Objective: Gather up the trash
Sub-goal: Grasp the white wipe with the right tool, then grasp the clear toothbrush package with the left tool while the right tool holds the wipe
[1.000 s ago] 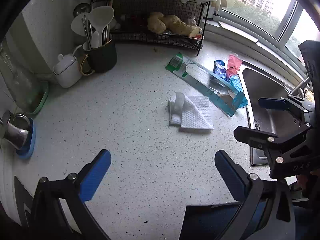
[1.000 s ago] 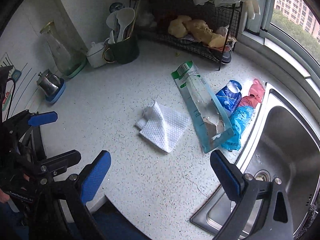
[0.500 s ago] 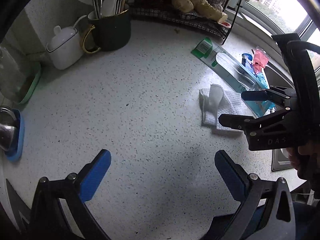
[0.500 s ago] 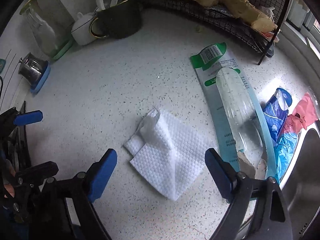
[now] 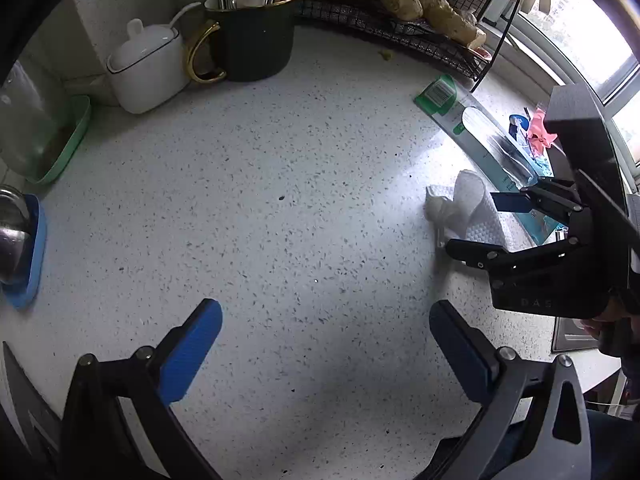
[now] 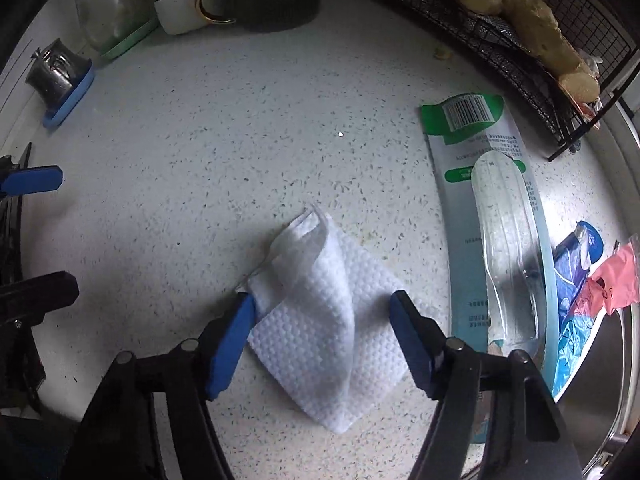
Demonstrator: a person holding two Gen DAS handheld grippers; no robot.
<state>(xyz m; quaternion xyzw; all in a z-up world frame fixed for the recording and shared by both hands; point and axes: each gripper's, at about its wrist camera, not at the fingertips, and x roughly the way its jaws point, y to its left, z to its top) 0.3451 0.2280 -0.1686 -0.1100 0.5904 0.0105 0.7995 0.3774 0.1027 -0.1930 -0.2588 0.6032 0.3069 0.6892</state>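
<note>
Straddling the white paper towel (image 6: 320, 312) on the counter (image 6: 240, 140), the right gripper (image 6: 322, 332) is spread. Only its view shows the towel's corner pointing toward the camera. The left gripper (image 5: 326, 346), spread, hovers left of the towel.

left tool (image 5: 326, 346) | black frame | blue pads (image 5: 188, 354) | silver screws

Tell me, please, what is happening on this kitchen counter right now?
A person is clearing trash with a handheld gripper in each hand. The right gripper is open, its fingers straddling a crumpled white paper towel on the speckled counter, not yet closed on it. The left gripper is open over bare counter, holding nothing. A long green-and-white package and blue and pink wrappers lie beside the sink, not yet collected.
</note>
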